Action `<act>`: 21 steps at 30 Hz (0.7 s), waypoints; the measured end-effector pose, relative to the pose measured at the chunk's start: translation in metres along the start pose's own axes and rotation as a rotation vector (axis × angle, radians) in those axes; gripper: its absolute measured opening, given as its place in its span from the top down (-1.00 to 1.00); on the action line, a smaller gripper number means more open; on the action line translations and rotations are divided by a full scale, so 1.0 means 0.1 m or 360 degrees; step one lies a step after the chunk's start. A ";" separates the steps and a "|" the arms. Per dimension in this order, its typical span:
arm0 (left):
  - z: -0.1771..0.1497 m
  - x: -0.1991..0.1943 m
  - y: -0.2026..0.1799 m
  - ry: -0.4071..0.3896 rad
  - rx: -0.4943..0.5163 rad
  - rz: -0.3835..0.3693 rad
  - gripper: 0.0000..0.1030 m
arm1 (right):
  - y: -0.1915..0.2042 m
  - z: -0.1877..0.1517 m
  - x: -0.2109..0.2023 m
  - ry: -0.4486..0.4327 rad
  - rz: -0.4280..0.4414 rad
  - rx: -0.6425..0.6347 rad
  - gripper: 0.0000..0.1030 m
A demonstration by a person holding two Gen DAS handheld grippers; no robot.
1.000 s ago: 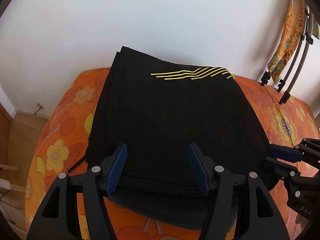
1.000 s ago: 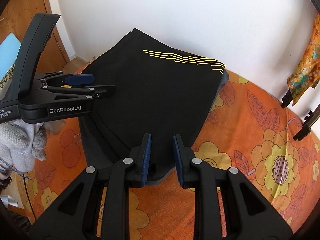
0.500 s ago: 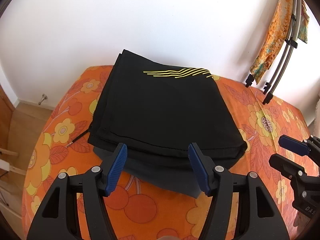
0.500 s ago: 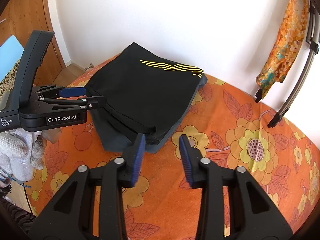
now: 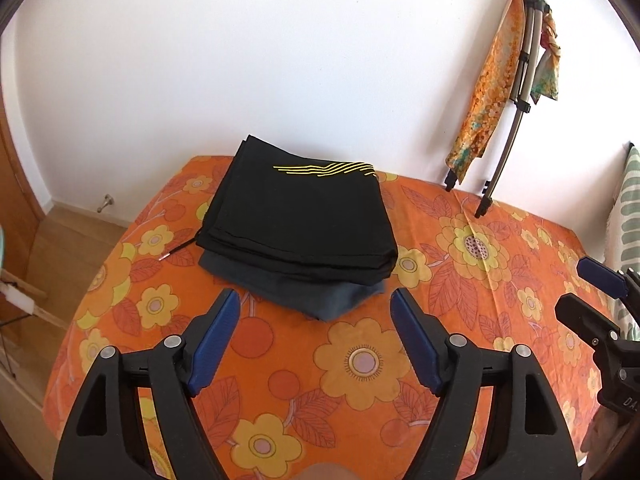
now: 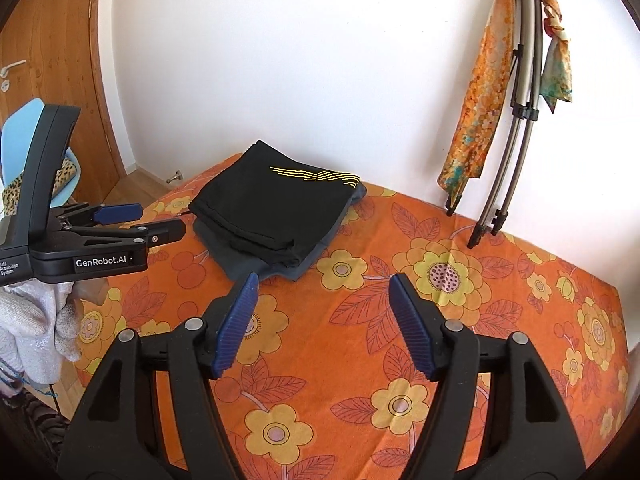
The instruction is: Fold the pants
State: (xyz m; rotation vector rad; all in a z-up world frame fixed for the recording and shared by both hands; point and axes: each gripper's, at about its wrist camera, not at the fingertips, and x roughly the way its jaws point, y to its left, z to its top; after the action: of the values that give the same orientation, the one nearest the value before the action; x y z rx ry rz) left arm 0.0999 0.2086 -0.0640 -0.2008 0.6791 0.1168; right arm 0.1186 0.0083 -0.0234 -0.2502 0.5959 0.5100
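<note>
- Left gripper point(image 5: 314, 334) and right gripper point(image 6: 322, 320): jaws apart, just been opening, nothing between them, over the bedspread point(image 6: 500, 340).
- Beyond, the folded black pants point(image 5: 296, 220) lie at the bed's far left corner, nearly square, yellow-striped edge toward the wall point(image 5: 280, 60).

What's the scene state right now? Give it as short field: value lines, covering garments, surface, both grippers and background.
garment: black folded pants with yellow stripes, lying on a grey folded cloth
surface: orange floral bedspread
left gripper: open, jaws just widened, empty
right gripper: open, jaws just widened, empty
contact: neither touches the pants
background: orange patterned scarf draped over a folded tripod
</note>
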 end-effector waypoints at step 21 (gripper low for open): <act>-0.31 -0.33 -0.52 -0.0107 0.0191 0.0114 -0.68 | -0.35 -0.40 -0.20 -0.0056 -0.0090 0.0132 -0.81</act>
State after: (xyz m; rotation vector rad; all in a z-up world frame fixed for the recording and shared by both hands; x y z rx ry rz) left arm 0.0644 0.1492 -0.0593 -0.0571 0.6247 0.1504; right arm 0.1039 -0.0435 -0.0410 -0.1783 0.5729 0.4332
